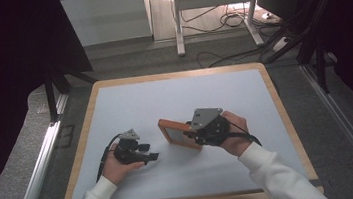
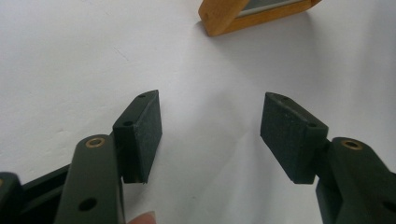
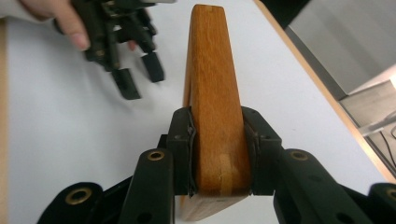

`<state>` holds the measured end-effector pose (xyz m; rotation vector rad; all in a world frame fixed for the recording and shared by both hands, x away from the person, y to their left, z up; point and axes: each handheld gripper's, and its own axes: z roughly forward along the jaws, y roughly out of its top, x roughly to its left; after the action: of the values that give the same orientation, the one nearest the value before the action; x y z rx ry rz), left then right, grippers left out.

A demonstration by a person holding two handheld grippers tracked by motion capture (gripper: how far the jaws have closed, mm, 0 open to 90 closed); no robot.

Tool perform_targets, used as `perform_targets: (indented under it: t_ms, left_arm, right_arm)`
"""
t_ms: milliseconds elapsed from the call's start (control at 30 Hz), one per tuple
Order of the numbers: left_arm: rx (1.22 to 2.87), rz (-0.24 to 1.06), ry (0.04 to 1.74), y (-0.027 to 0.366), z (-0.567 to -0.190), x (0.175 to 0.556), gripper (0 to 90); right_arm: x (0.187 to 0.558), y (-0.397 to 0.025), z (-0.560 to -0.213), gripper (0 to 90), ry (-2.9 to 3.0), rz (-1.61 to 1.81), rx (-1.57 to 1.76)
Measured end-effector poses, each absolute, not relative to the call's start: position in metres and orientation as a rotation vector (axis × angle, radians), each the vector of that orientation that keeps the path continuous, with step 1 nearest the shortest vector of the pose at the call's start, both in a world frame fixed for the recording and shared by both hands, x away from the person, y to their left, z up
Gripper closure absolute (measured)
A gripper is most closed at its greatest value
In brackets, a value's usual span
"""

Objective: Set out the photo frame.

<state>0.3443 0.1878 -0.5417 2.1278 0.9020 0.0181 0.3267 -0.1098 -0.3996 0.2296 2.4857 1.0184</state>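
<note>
Wooden rectangular frame (image 3: 215, 93) | clamped by right tool (image 3: 217, 154) | possibly glass-fronted

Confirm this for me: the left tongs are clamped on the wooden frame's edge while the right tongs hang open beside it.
The sides are swapped. The right tongs are clamped on the wooden frame, as the right gripper view shows; the left tongs hang open beside it, holding nothing.

No text, label, brand, number or sign can be read anywhere: the wooden frame (image 3: 217, 107), the black jaws and the pale worktop (image 1: 164, 96) all show plain, unmarked surfaces
</note>
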Motion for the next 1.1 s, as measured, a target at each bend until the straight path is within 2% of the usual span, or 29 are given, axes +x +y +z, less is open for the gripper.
perform_targets:
  t_ms: [167, 600, 1100]
  left_arm:
    - [2.133, 0.018, 0.902, 0.188, -0.541, 0.344, 38.1]
    - [2.129, 0.041, 0.909, 0.187, -0.541, 0.344, 36.5]
    - [2.077, 0.098, 0.894, 0.189, -0.531, 0.338, 37.0]
  right_arm:
    - [0.342, -0.115, -0.4, 66.6, 2.448, 1.038, 0.312]
    - [0.372, -0.123, -0.407, 56.2, 2.392, 1.046, 0.467]
    - [0.395, -0.129, -0.416, 47.6, 2.372, 1.032, 0.598]
